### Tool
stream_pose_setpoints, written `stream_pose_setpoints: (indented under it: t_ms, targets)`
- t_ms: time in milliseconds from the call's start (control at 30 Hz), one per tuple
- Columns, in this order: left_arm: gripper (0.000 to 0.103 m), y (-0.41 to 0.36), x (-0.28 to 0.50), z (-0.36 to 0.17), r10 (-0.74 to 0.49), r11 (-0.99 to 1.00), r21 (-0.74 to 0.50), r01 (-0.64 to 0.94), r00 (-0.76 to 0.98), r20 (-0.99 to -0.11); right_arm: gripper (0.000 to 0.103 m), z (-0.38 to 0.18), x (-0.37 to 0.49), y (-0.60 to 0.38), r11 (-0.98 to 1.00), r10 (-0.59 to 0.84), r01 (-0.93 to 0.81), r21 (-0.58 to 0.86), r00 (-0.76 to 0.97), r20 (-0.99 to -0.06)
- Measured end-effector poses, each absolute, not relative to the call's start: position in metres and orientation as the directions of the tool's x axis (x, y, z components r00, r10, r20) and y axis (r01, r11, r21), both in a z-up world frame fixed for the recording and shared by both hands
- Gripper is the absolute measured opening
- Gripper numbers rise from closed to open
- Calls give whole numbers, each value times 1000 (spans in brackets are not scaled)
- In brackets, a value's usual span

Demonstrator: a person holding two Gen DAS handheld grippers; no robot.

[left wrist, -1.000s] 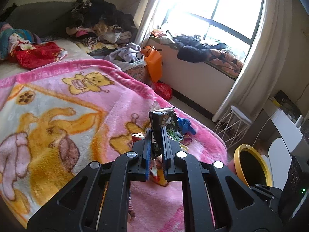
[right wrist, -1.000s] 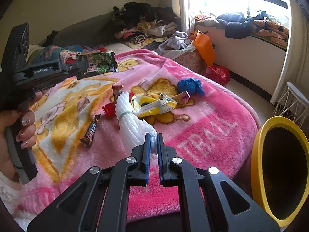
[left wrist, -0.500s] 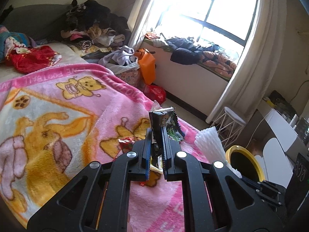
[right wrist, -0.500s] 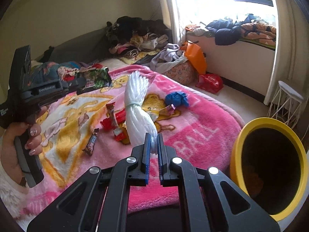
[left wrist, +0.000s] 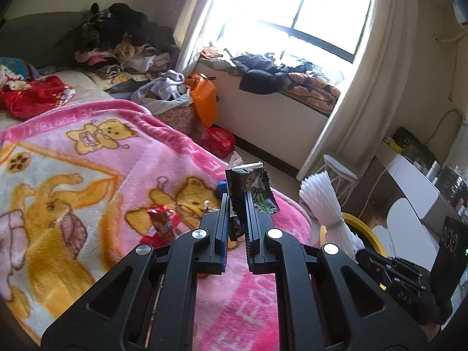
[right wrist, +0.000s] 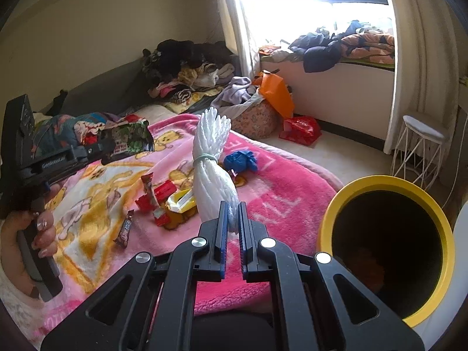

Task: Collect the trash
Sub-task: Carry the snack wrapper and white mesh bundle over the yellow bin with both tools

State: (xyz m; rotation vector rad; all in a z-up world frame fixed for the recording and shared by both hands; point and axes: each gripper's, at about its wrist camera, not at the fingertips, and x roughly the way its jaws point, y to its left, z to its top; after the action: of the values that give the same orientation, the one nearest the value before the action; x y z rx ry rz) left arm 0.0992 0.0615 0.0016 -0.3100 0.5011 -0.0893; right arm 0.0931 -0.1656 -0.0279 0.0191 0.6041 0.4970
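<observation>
My left gripper (left wrist: 237, 201) is shut on a dark green snack wrapper (left wrist: 251, 187) and holds it above the pink blanket (left wrist: 87, 158); it also shows in the right wrist view (right wrist: 125, 139). My right gripper (right wrist: 231, 207) is shut on a white foam net sleeve (right wrist: 210, 161), lifted upright over the bed's edge, left of the yellow-rimmed bin (right wrist: 389, 251). The sleeve (left wrist: 324, 201) and bin rim (left wrist: 365, 234) show at the right of the left wrist view. Red wrappers (right wrist: 158, 196), a yellow wrapper (right wrist: 181, 201), a chocolate bar (right wrist: 125, 229) and a blue crumpled piece (right wrist: 241, 161) lie on the blanket.
Clothes are piled at the bed's far end (right wrist: 187, 70) and on the window ledge (right wrist: 345, 46). An orange bag (right wrist: 275, 93) and a red bag (right wrist: 301, 130) sit on the floor. A white wire stool (right wrist: 418, 146) stands by the curtain.
My right gripper has lifted the foam sleeve off the blanket and carried it right toward the yellow bin. My left gripper has swung right with the wrapper.
</observation>
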Motion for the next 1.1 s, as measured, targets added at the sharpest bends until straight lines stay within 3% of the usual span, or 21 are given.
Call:
stream_pose_setpoints:
  t_ms: [1100]
  targets:
    - [6,-10,98,5,-277,946,-281,160,849,-450,7,-27,103,-223,945,328,-274,180,790,-518]
